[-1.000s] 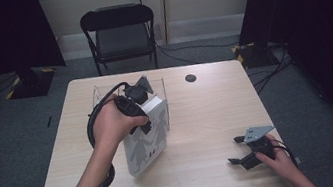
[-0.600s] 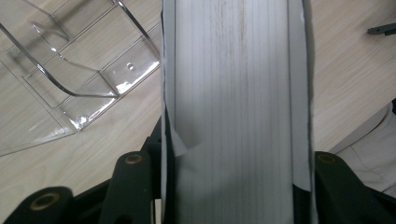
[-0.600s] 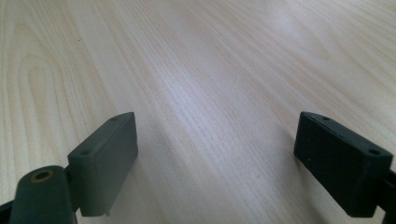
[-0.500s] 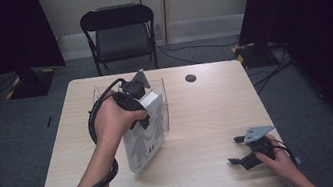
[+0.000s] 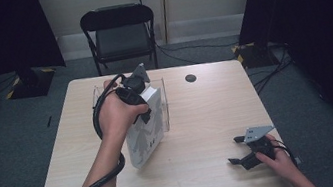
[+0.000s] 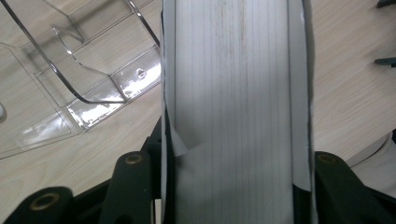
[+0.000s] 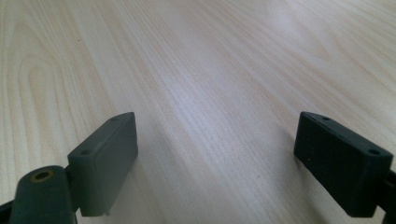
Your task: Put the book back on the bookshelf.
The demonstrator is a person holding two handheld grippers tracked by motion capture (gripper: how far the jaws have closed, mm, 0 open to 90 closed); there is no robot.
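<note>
- White paper, thick book [image 5: 143,132]: stands on its lower edge at mid-worktop [image 5: 199,118], tilted, clamped across its page block [image 6: 233,112] by the left hand-held gripper [image 5: 134,91].
- Risk: the grip sits high, so the foot may skid on the smooth wood, or loose pages may slip.
- Clear plastic stand [image 6: 79,79]: just behind the book; a swing could knock it.
- Right hand-held gripper [image 5: 247,154]: jaws wide, empty, resting near the front edge, well apart, too far to steady a fall.
</note>
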